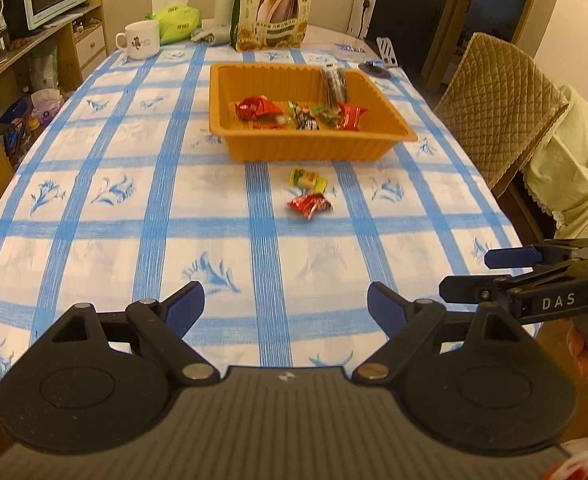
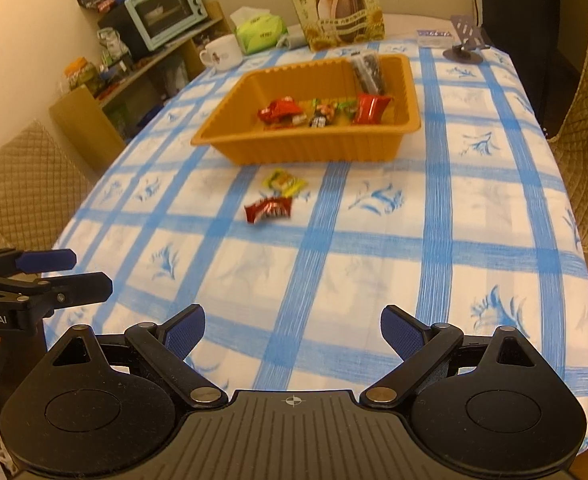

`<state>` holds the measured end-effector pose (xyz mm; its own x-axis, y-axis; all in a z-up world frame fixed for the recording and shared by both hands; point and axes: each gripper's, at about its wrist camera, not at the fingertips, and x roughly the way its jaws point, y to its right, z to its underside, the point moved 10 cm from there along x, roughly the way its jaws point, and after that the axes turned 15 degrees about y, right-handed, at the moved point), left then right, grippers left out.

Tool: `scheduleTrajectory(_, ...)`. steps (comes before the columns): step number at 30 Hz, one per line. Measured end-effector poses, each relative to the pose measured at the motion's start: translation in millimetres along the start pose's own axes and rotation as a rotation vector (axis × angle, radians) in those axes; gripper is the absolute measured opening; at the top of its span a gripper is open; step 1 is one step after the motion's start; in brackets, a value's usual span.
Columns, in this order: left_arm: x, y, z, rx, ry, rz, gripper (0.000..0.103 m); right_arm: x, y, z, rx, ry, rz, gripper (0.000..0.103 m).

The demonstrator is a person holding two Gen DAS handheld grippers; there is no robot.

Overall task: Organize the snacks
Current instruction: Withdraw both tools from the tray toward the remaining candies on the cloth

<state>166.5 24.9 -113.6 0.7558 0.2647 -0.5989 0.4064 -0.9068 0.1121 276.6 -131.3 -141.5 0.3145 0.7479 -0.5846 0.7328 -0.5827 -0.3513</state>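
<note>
Snacks mostly sit in the orange tray [image 1: 314, 144], a ribbed plastic tub at about twelve o'clock from the left gripper [image 1: 285, 308]; two strays lie on the desk [image 1: 113, 208] just short of its near wall, a yellow-green candy [image 1: 309, 179] and, nearer, a red wrapped snack [image 1: 310, 206]. This gripper's fingers stand wide apart and hold nothing, well short of both pieces, while the right gripper shows side-on at three o'clock. From the right wrist view, the right gripper [image 2: 292, 330] is likewise spread wide and empty; the red wrapped snack [image 2: 269, 209] lies at eleven o'clock, the yellow-green candy [image 2: 285, 183] just beyond it, and the orange tray [image 2: 306, 148] farther on. The wrappers look thin, crinkly and glossy, the checked cloth soft. The likely trouble: the fingers could skid a slick wrapper across the cloth or pinch only a twisted end, letting it slip out; with the two pieces so close, closing on one may nudge the other, or bunch the cloth.
</note>
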Motion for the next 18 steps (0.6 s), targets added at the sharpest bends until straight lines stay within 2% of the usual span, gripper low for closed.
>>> scheduleTrajectory(18, 18.2, 4.9, 25.4, 0.02, -0.076, 0.012, 0.087, 22.9, 1.7, 32.8, -0.03, -0.075, 0.028, 0.094)
